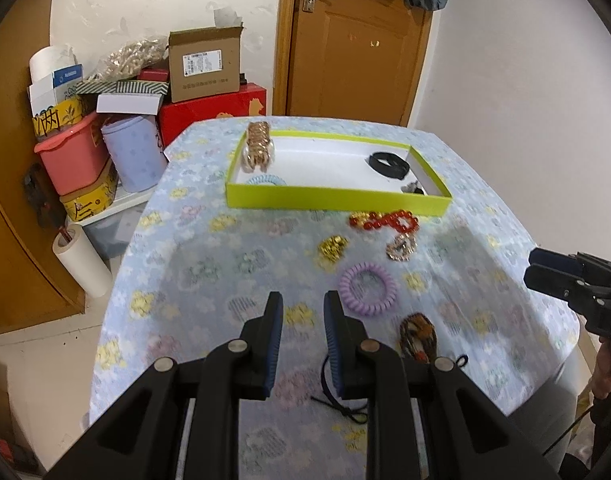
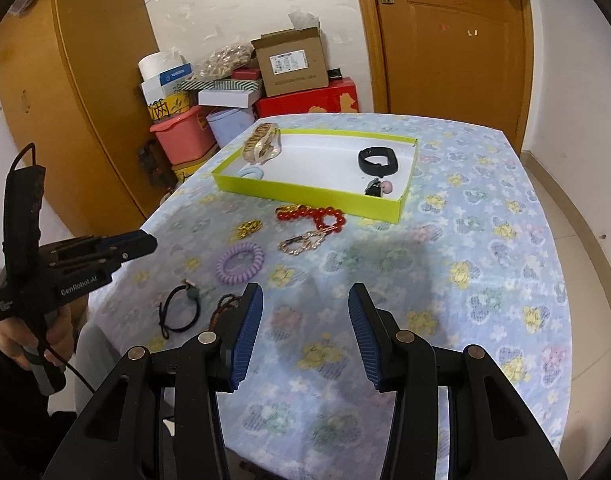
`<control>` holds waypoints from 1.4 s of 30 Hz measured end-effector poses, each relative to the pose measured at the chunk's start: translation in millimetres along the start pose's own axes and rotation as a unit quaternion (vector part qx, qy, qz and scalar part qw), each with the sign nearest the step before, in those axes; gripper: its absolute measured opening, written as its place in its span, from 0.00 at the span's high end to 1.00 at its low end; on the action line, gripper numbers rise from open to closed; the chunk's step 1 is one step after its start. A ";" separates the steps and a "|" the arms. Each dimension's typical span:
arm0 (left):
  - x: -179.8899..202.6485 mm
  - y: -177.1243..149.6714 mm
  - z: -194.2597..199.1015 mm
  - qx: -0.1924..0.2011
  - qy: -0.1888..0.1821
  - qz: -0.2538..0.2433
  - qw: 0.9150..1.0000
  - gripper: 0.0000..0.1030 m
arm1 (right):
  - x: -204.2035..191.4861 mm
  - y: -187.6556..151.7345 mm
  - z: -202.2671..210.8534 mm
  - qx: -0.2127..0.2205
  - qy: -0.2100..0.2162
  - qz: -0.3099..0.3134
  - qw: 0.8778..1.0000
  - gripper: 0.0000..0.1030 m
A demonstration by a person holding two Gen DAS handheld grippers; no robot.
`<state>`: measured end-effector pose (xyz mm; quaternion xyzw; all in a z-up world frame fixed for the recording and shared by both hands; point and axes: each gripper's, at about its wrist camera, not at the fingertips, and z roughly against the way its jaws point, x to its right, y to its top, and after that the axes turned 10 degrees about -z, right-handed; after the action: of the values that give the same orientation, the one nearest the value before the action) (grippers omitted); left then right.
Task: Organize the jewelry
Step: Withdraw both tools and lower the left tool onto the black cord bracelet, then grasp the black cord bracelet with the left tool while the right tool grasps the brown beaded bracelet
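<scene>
Both hand-held grippers, left (image 1: 303,308) and right (image 2: 305,300), hover parted and empty; several pieces already in green tray (image 1: 337,198), next up looks like purple coil band (image 1: 368,289) just short of tray, needs a descend-and-pinch.

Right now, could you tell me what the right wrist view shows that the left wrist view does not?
Only the right wrist view shows the pink bead in the green tray and the whole black hair tie. Only the left wrist view shows the white paper roll on the floor. Both show the purple coil hair tie, the red bead bracelet, and both tools open and empty.
</scene>
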<state>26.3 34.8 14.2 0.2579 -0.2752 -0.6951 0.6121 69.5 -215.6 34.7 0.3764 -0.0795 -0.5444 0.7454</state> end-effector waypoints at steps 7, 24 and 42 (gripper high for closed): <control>7.8 -18.4 -8.0 -0.020 -0.020 -0.001 1.000 0.79 | -6.6 -7.2 -3.6 -0.010 0.007 0.006 1.000 0.56; 21.0 -34.5 -33.5 -0.049 -0.019 -0.035 0.998 0.94 | -18.2 -14.1 -32.3 -0.044 0.019 0.016 0.999 0.56; -5.2 -20.0 -27.3 -0.007 -0.016 0.001 1.000 0.98 | -30.0 3.5 -77.9 -0.071 0.022 0.022 0.997 0.56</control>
<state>31.7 40.1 -19.2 0.2422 -0.2807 -0.7004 0.6099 101.4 -152.0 -9.1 0.3323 -0.0328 -0.5236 0.7838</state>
